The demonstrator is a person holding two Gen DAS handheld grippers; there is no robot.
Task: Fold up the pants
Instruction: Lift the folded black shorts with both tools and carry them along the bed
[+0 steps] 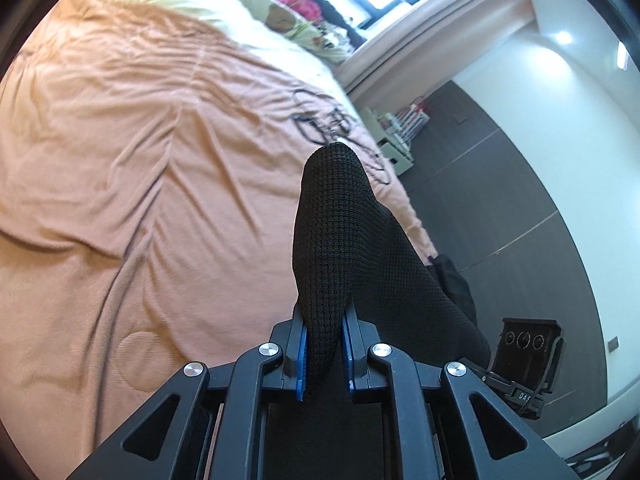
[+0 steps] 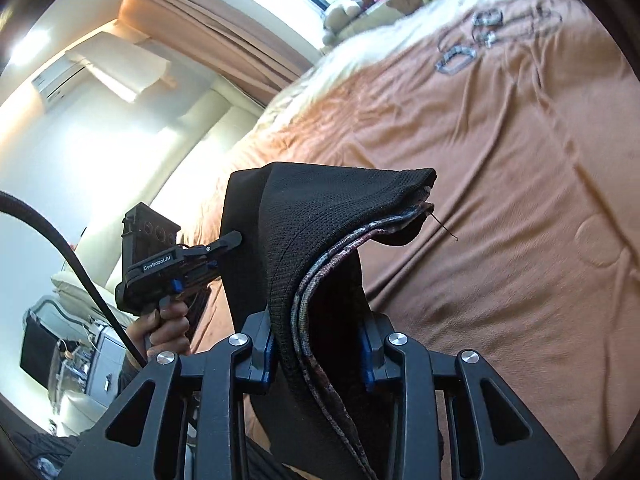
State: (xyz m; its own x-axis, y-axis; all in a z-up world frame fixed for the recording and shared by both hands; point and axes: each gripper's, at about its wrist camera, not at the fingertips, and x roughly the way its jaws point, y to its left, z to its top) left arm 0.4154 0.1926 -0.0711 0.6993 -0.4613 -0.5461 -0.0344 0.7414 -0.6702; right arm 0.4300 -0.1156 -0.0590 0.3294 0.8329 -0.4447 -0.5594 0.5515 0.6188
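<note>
Left wrist view: black waffle-knit pants (image 1: 336,248) are clamped in the left tool (image 1: 325,350), a rounded fold rising toward 12 o'clock above the peach bed (image 1: 140,152).

Right wrist view: the right tool (image 2: 318,354) is closed on the pants' layered edge, a patterned lining exposed; the left tool is seen gripping the cloth at 9 o'clock.

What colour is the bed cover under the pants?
Peach-orange bed cover, plain and wrinkled; clearest in the left wrist view, beneath the black pants.

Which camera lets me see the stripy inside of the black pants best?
The right wrist view: the pants fold open there, showing striped inner layers. The left wrist view shows only plain black knit.
</note>
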